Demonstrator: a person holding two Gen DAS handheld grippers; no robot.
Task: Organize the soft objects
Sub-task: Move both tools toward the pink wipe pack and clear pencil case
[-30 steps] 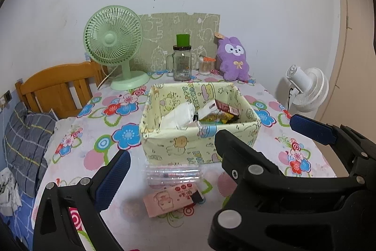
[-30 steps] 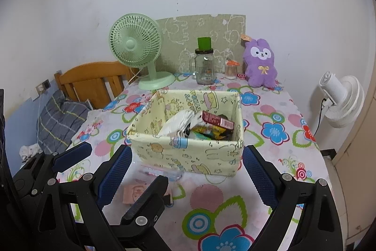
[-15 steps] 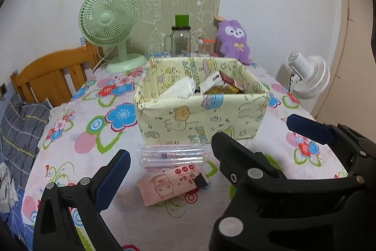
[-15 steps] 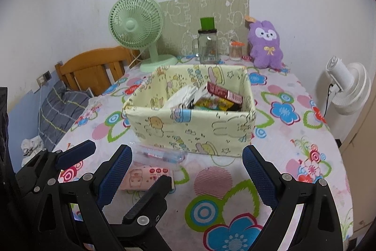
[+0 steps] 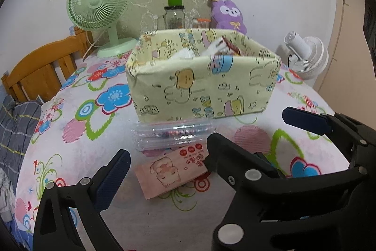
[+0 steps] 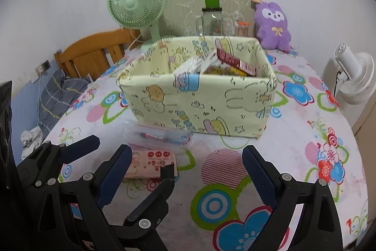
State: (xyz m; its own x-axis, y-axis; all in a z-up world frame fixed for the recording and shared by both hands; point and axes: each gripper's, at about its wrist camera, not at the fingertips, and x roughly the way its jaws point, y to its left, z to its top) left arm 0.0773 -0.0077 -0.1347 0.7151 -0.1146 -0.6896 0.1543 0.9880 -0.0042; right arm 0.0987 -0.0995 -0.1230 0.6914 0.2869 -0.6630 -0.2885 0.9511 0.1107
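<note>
Right gripper (image 6: 188, 171) is hovering open over tablecloth (image 6: 293, 145); pink packet (image 6: 150, 164) is lying before fabric box (image 6: 199, 100).

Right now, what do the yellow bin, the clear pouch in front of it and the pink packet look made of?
Bin: likely matte printed fabric; its walls sag. Pouch: glossy see-through plastic with glare streaks. Packet: probably soft printed plastic wrap, lying flat; paper is possible.

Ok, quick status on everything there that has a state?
left hand-held gripper: open, holding nothing
right hand-held gripper: open, holding nothing
fabric bin: open-topped, partly filled
pink packet: flat on table
clear pouch: lying before bin
glass jar: lidded, upright
purple plush: upright
</note>
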